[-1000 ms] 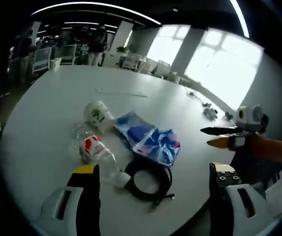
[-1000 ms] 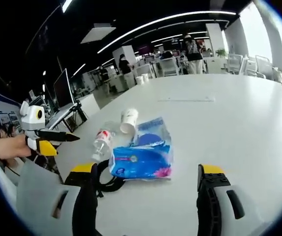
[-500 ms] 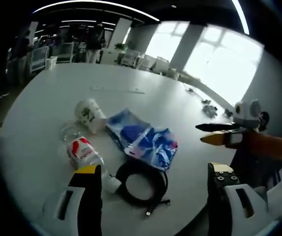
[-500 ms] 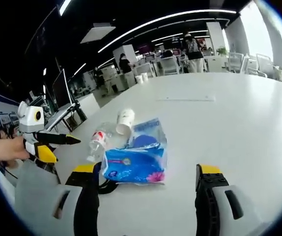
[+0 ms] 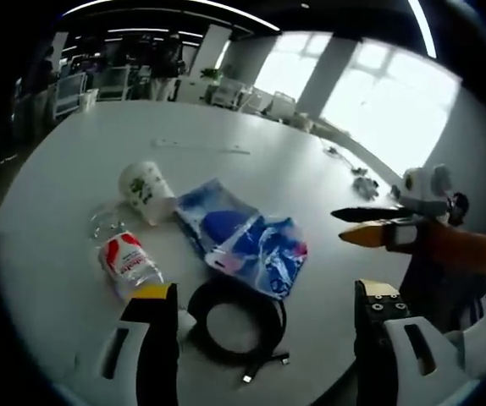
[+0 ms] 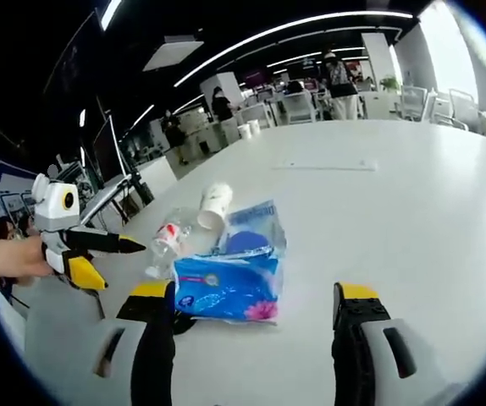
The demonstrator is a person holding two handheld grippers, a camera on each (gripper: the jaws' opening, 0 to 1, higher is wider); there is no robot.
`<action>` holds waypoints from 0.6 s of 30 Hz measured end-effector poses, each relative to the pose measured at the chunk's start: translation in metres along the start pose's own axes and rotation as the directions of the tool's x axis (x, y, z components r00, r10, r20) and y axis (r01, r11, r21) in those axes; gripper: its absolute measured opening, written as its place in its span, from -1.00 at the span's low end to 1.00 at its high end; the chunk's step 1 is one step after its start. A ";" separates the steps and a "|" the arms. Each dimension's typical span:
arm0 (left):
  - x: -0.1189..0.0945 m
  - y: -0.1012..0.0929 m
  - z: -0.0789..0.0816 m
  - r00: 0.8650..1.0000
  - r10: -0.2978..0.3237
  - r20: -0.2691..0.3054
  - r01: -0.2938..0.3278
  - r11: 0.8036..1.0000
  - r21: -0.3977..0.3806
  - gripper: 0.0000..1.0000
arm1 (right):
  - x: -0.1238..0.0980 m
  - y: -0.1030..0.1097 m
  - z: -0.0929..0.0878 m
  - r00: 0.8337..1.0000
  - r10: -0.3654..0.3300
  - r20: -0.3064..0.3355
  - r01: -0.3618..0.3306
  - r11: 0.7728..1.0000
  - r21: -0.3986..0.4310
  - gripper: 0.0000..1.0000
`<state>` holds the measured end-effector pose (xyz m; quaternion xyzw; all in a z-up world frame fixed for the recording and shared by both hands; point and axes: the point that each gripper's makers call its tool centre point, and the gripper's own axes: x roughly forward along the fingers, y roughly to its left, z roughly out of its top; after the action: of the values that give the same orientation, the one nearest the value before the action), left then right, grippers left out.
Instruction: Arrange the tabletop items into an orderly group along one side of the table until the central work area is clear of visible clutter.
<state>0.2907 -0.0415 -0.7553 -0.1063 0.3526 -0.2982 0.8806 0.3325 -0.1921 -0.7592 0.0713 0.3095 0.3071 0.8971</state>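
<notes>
On the white table [image 5: 65,161] lie a paper cup on its side [image 5: 144,190], a clear bottle with a red label [image 5: 124,258], a blue tissue pack [image 5: 243,237] and a black cable coil [image 5: 236,317]. My left gripper [image 5: 264,296] is open above the coil and the bottle's cap end, holding nothing. The right gripper [image 5: 342,226] comes in from the right, jaws apart. In the right gripper view, my right gripper [image 6: 254,292] is open just before the tissue pack [image 6: 230,275]. Beyond it are the cup [image 6: 215,203] and bottle [image 6: 167,241]. The left gripper [image 6: 123,266] stands at the left, open.
A long thin strip [image 5: 201,148] lies farther out on the table, and small items [image 5: 361,182] sit near the window-side edge. Desks, chairs and people stand beyond the table. A monitor [image 6: 107,156] is at the left. Bare tabletop [image 6: 412,211] stretches to the right.
Both views have drifted slightly closer to the cluster. The cup, bottle, pack and coil lie where they were. The left gripper's jaws look a little wider apart.
</notes>
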 end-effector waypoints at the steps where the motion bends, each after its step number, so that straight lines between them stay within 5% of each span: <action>1: 0.001 0.000 0.000 1.000 0.001 0.000 -0.001 1.000 -0.004 0.64 | 0.001 0.000 0.000 1.000 0.005 0.000 -0.005 1.000 -0.003 0.48; 18: 0.025 -0.001 -0.005 0.999 0.029 -0.018 -0.029 0.999 -0.042 0.55 | 0.012 -0.011 -0.005 0.999 0.039 -0.034 -0.039 0.999 -0.009 0.42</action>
<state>0.3011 -0.0575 -0.7720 -0.1171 0.3680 -0.2788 0.8793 0.3427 -0.1935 -0.7728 0.0679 0.3216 0.3272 0.8860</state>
